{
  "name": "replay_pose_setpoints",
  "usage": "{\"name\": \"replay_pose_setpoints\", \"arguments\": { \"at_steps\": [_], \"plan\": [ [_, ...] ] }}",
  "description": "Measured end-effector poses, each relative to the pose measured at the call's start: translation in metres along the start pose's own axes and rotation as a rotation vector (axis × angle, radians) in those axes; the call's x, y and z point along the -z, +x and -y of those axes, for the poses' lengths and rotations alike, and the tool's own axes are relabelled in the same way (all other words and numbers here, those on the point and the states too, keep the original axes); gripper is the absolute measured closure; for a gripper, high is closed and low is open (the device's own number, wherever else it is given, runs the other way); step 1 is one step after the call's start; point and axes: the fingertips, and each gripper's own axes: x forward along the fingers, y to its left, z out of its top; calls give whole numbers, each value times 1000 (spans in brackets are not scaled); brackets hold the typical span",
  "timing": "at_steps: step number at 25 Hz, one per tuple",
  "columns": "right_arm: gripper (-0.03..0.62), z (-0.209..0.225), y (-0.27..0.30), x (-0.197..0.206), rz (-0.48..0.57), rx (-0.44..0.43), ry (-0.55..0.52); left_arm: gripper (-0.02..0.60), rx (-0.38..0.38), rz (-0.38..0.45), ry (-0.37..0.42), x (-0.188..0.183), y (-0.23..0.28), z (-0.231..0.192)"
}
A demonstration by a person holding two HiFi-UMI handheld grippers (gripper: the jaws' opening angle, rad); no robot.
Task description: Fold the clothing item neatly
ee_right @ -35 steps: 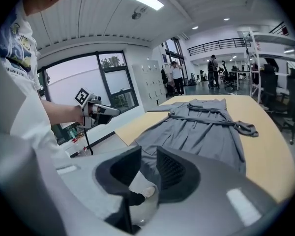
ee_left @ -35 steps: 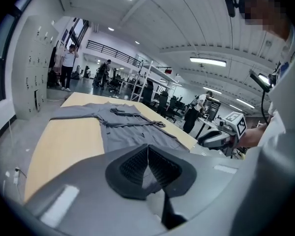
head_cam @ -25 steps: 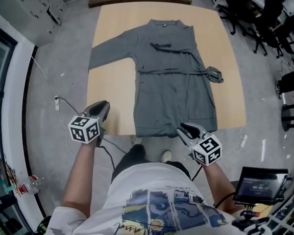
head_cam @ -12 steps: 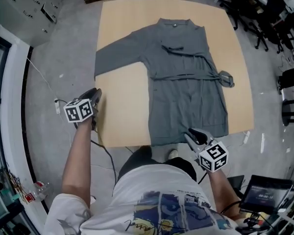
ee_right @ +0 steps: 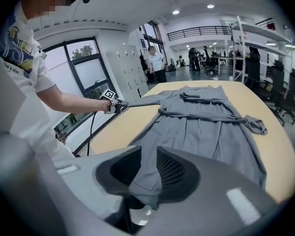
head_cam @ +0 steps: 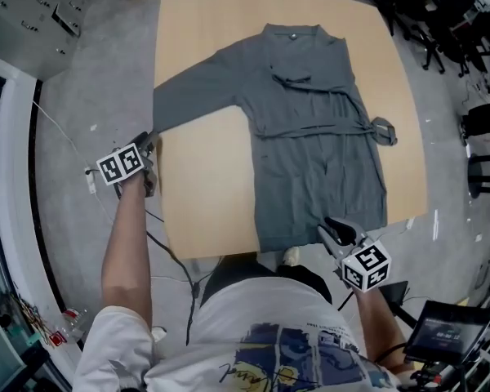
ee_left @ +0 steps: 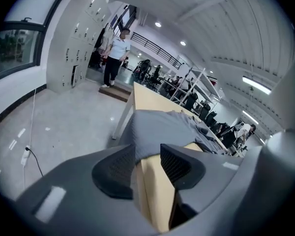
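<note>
A grey robe (head_cam: 310,137) lies spread flat on the wooden table (head_cam: 204,194), its belt tied across the waist. One sleeve (head_cam: 188,96) reaches out to the table's left edge. My left gripper (head_cam: 150,140) is at that edge beside the cuff. In the left gripper view its jaws (ee_left: 147,157) have just been opening and stand open, with the table's edge and the sleeve end (ee_left: 157,132) in the gap, not pressed. My right gripper (head_cam: 331,226) is at the near hem. In the right gripper view it (ee_right: 148,168) is shut on the hem (ee_right: 145,188).
Office chairs (head_cam: 465,31) stand right of the table and a monitor (head_cam: 449,329) is at the lower right. Cables (head_cam: 159,239) trail on the floor by the table's left front corner. Lockers (head_cam: 33,15) line the far left. A person (ee_left: 115,53) stands far off.
My left gripper has swung from the table's front edge out to the left edge, near the sleeve cuff. My right gripper has stayed at the hem.
</note>
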Motion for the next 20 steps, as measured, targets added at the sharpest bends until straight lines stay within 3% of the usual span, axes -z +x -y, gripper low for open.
{"name": "replay_pose_setpoints", "arguments": {
  "at_steps": [10,16,17,20],
  "plan": [
    [507,2,11,4,-30,20,39,362,83,-9,-195,7,43,-16],
    [507,2,11,6,-34,23,52,407,131,18,-313,8,48,-18],
    [507,3,10,6,-35,25,53,410,125,25,-314,5,48,-19],
    [507,4,9,4,-31,26,61,498,86,49,-261,-8,43,-20]
  ]
}}
